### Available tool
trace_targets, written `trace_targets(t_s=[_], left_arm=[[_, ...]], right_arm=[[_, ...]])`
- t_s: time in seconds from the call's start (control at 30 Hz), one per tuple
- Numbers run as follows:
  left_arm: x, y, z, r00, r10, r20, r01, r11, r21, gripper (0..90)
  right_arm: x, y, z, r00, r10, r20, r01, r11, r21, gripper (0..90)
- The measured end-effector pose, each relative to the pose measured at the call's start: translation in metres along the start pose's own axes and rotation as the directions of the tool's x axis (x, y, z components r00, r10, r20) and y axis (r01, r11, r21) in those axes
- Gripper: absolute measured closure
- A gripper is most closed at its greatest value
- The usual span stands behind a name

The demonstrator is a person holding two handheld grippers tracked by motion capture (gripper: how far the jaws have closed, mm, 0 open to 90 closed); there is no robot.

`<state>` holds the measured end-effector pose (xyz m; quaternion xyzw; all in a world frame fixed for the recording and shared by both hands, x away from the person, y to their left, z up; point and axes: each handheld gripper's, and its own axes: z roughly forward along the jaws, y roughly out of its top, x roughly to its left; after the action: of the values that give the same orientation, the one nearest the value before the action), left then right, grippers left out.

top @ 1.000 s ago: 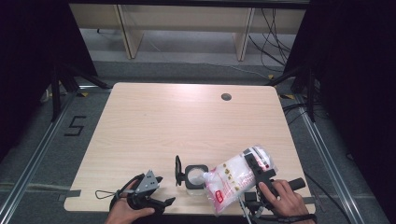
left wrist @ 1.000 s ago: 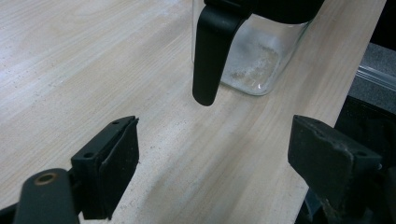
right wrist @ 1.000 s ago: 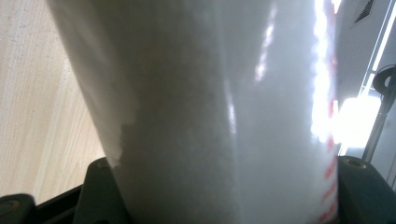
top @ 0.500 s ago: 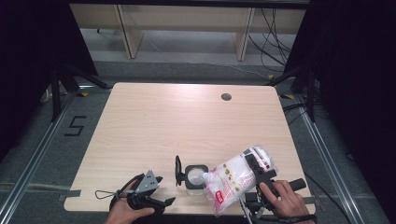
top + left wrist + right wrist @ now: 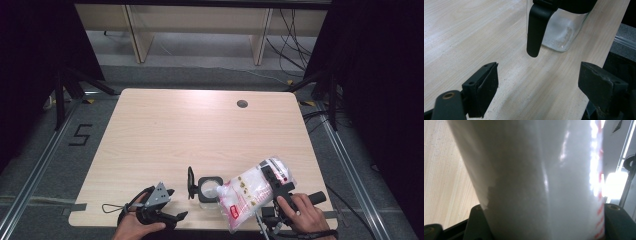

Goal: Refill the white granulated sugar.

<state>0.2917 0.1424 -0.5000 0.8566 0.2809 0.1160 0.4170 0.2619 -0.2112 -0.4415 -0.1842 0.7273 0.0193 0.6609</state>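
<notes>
A clear glass jar (image 5: 209,189) with a black rim stands near the table's front edge, its black lid (image 5: 190,182) swung open to its left. My right gripper (image 5: 274,181) is shut on a clear plastic bag of white grains (image 5: 252,192) with red print, tilted so that its lower end reaches the jar's mouth. In the right gripper view the bag (image 5: 536,182) sits between the two jaws. My left gripper (image 5: 176,204) rests open at the front left, pointing at the jar. In the left gripper view a little white sits in the jar (image 5: 559,32), and the lid (image 5: 536,30) hangs before it.
The light wooden table (image 5: 200,130) has a round cable hole (image 5: 242,104) at the back right. Its front edge runs just under both hands. Pale shelving and cables stand on the floor behind the table.
</notes>
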Motion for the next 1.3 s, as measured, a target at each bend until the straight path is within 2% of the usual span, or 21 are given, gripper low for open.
trace_targets(t_s=[0.1, 0.17, 0.23, 0.27, 0.3, 0.43, 0.53, 0.6, 0.7, 0.73, 0.77, 0.87, 0.9, 0.93, 0.97, 1.0, 1.03, 1.1, 1.13, 1.2, 1.3], left_arm=[[-0.0010, -0.0001, 0.0008, 0.9998, -0.020, 0.005, 0.020, 0.9997, -0.017, 16.1], [0.0000, 0.0005, 0.0011, 1.0000, 0.003, 0.004, -0.003, 0.9997, -0.024, 16.1], [-0.0010, 0.0003, 0.0018, 0.9999, -0.011, 0.008, 0.011, 0.9994, -0.032, 16.1], [0.0018, 0.0007, 0.0000, 0.9997, 0.024, 0.000, -0.024, 0.9997, -0.007, 16.1], [0.0018, 0.0007, 0.0001, 0.9997, 0.023, -0.001, -0.023, 0.9997, -0.010, 16.1], [0.0013, 0.0006, 0.0006, 0.9999, 0.011, 0.005, -0.011, 0.9999, -0.011, 16.1], [0.0000, 0.0006, 0.0017, 0.9996, -0.027, 0.011, 0.027, 0.9995, -0.017, 16.1], [0.0012, 0.0010, 0.0015, 1.0000, 0.001, 0.004, -0.001, 1.0000, -0.007, 16.1], [-0.0015, 0.0009, 0.0025, 0.9996, -0.027, 0.009, 0.027, 0.9995, -0.018, 16.1], [-0.0013, 0.0008, 0.0025, 0.9996, -0.025, 0.009, 0.025, 0.9995, -0.018, 16.1], [0.0015, 0.0012, 0.0012, 0.9998, 0.017, 0.009, -0.017, 0.9998, -0.006, 16.1], [0.0014, 0.0002, 0.0012, 0.9999, -0.010, 0.000, 0.010, 0.9999, -0.004, 16.1], [-0.0003, -0.0002, 0.0018, 0.9997, -0.023, 0.009, 0.024, 0.9995, -0.022, 16.1], [0.0014, 0.0002, 0.0004, 0.9999, 0.012, 0.006, -0.012, 0.9999, -0.012, 16.1], [0.0015, 0.0003, 0.0001, 0.9998, 0.017, 0.006, -0.016, 0.9998, -0.011, 16.1], [0.0021, 0.0003, -0.0001, 0.9997, 0.024, 0.000, -0.024, 0.9997, -0.009, 16.1], [0.0004, -0.0003, 0.0000, 1.0000, -0.004, 0.003, 0.004, 1.0000, -0.008, 16.1], [0.0003, -0.0004, -0.0001, 1.0000, -0.009, 0.000, 0.009, 0.9999, -0.009, 16.1], [0.0010, 0.0000, 0.0004, 1.0000, 0.004, 0.002, -0.004, 0.9998, -0.021, 16.1], [0.0021, 0.0004, -0.0003, 0.9998, 0.022, 0.000, -0.022, 0.9997, -0.010, 16.1], [0.0016, 0.0003, 0.0001, 0.9998, 0.021, 0.002, -0.021, 0.9997, -0.008, 16.1]], right_arm=[[0.0002, 0.0000, -0.0001, 1.0000, 0.003, 0.001, -0.003, 1.000, -0.001, 40.6], [-0.0013, 0.0001, -0.0018, 0.9997, 0.003, -0.022, -0.003, 1.000, 0.017, 40.6], [-0.0013, -0.0013, -0.0002, 0.9999, 0.002, 0.010, -0.002, 1.000, -0.011, 40.6], [0.0011, -0.0020, -0.0010, 0.9994, 0.035, -0.003, -0.035, 0.999, 0.004, 40.6], [0.0013, -0.0023, -0.0001, 0.9994, 0.036, 0.001, -0.036, 0.999, -0.003, 40.7], [-0.0008, -0.0023, -0.0008, 1.0000, 0.004, 0.001, -0.004, 1.000, 0.008, 40.7], [-0.0003, -0.0022, -0.0006, 1.0000, 0.009, 0.000, -0.009, 1.000, 0.003, 40.6], [0.0011, -0.0023, -0.0016, 0.9994, 0.033, -0.012, -0.033, 0.999, 0.009, 40.6], [0.0025, -0.0028, -0.0015, 0.9993, 0.037, -0.002, -0.037, 0.999, 0.003, 40.7], [0.0026, -0.0028, -0.0017, 0.9992, 0.039, -0.003, -0.039, 0.999, 0.006, 40.6], [0.0023, -0.0027, -0.0014, 0.9992, 0.040, 0.003, -0.040, 0.999, 0.003, 40.6], [-0.0014, -0.0020, 0.0001, 0.9999, 0.005, 0.015, -0.005, 1.000, -0.015, 40.6], [0.0018, -0.0023, -0.0010, 0.9994, 0.035, 0.005, -0.035, 0.999, 0.000, 40.7], [0.0001, -0.0015, -0.0020, 0.9998, 0.017, 0.003, -0.017, 1.000, 0.004, 40.7], [-0.0020, -0.0005, -0.0031, 0.9998, 0.002, -0.019, -0.002, 1.000, 0.017, 40.6], [-0.0001, -0.0007, -0.0024, 0.9995, 0.027, -0.014, -0.027, 1.000, 0.010, 40.6], [-0.0002, -0.0005, -0.0021, 0.9997, 0.024, -0.008, -0.024, 1.000, 0.006, 40.7], [-0.0002, -0.0005, -0.0018, 0.9997, 0.019, 0.013, -0.018, 1.000, -0.006, 40.7], [-0.0034, 0.0002, -0.0018, 0.9999, -0.008, 0.010, 0.008, 1.000, -0.013, 40.6], [-0.0011, 0.0002, -0.0031, 0.9998, 0.020, -0.002, -0.020, 1.000, 0.006, 40.6], [-0.0033, -0.0002, -0.0022, 0.9999, -0.004, 0.010, 0.004, 1.000, -0.009, 40.7]])
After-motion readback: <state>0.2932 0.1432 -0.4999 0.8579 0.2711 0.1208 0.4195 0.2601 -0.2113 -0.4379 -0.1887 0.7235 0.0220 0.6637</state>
